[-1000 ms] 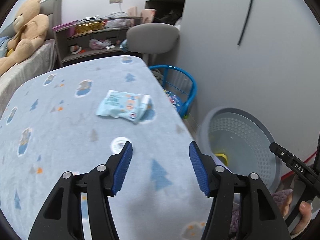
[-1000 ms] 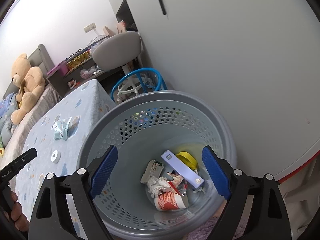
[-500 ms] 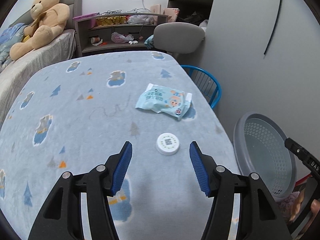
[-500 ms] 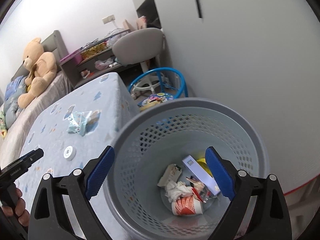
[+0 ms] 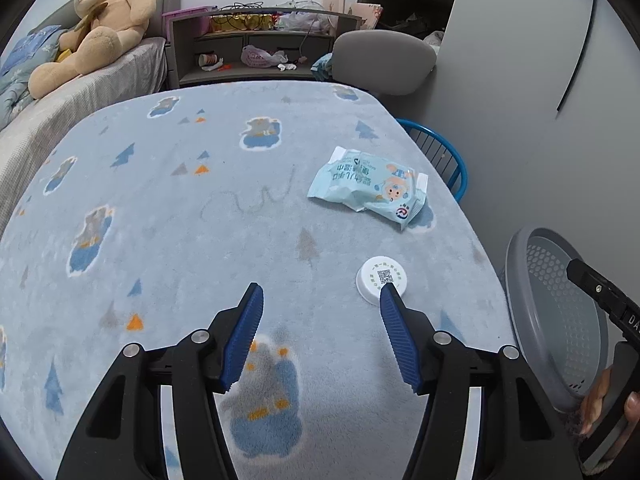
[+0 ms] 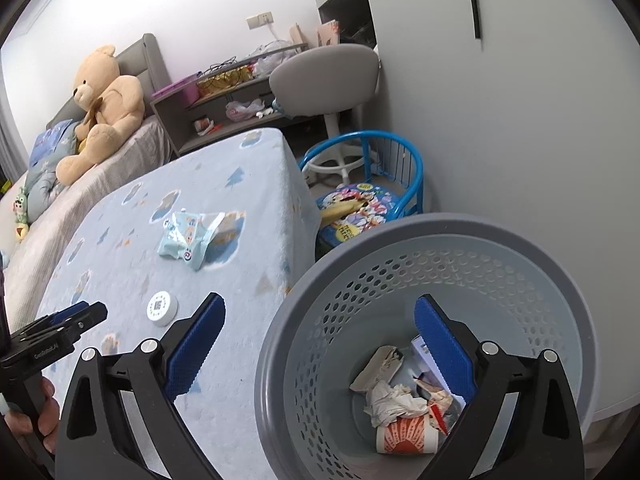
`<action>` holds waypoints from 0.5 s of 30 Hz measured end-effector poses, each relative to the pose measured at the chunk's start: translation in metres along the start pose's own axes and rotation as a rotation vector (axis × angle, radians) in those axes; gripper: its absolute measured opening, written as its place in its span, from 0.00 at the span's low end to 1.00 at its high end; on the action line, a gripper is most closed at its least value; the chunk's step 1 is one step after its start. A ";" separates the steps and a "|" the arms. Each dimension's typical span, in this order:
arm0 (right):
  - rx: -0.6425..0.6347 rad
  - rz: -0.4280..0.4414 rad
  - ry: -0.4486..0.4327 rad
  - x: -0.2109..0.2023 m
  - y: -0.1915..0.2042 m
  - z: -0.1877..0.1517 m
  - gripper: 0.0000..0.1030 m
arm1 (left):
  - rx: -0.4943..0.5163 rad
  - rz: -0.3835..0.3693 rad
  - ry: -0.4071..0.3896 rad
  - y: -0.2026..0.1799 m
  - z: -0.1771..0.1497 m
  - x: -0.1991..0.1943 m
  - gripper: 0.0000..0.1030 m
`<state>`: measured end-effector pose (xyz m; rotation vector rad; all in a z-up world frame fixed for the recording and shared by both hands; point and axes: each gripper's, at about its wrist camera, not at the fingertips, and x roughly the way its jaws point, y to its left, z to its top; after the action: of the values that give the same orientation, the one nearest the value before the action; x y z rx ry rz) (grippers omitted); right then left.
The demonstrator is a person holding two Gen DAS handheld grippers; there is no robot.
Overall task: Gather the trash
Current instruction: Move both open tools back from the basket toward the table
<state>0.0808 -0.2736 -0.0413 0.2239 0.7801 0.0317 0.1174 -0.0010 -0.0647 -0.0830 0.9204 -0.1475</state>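
blue blanket (image 5: pixel 160 208) holds wrapper (image 5: pixel 370 190), white cap (image 5: pixel 382 285); both grippers open.

A tan teddy bear (image 5: pixel 96 20) sits on the bed (image 5: pixel 36 120) at far left. A grey shelf unit (image 5: pixel 256 48) stands against the far wall, cluttered with bags and cables. A grey swivel chair (image 5: pixel 384 60) stands just right of it, and nearer, a small blue metal chair (image 6: pixel 372 188) with a cartoon seat.

A wrapper (image 5: pixel 370 190) and a cap (image 5: pixel 382 279) lie on the bed (image 5: pixel 160 220), the basket (image 6: pixel 440 240) beside it.
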 end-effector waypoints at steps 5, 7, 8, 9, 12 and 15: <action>0.041 0.026 -0.009 -0.004 -0.009 -0.001 0.91 | 0.016 -0.010 0.041 -0.007 -0.002 0.020 0.57; 0.047 0.032 -0.010 -0.005 -0.010 -0.001 0.91 | 0.028 -0.017 0.057 -0.013 -0.001 0.028 0.57; 0.047 0.035 -0.011 -0.005 -0.010 -0.002 0.91 | 0.032 -0.022 0.062 -0.015 -0.001 0.031 0.57; 0.045 0.035 -0.010 -0.006 -0.010 -0.002 0.91 | 0.037 -0.026 0.067 -0.018 0.000 0.035 0.57; 0.036 0.036 -0.010 -0.005 -0.008 -0.002 0.91 | 0.049 -0.029 0.078 -0.025 0.003 0.045 0.57; 0.032 0.041 -0.010 -0.005 -0.008 -0.002 0.91 | 0.060 -0.028 0.093 -0.031 0.005 0.056 0.57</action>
<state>0.0751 -0.2816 -0.0405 0.2702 0.7670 0.0566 0.1523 -0.0403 -0.1013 -0.0334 1.0073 -0.2064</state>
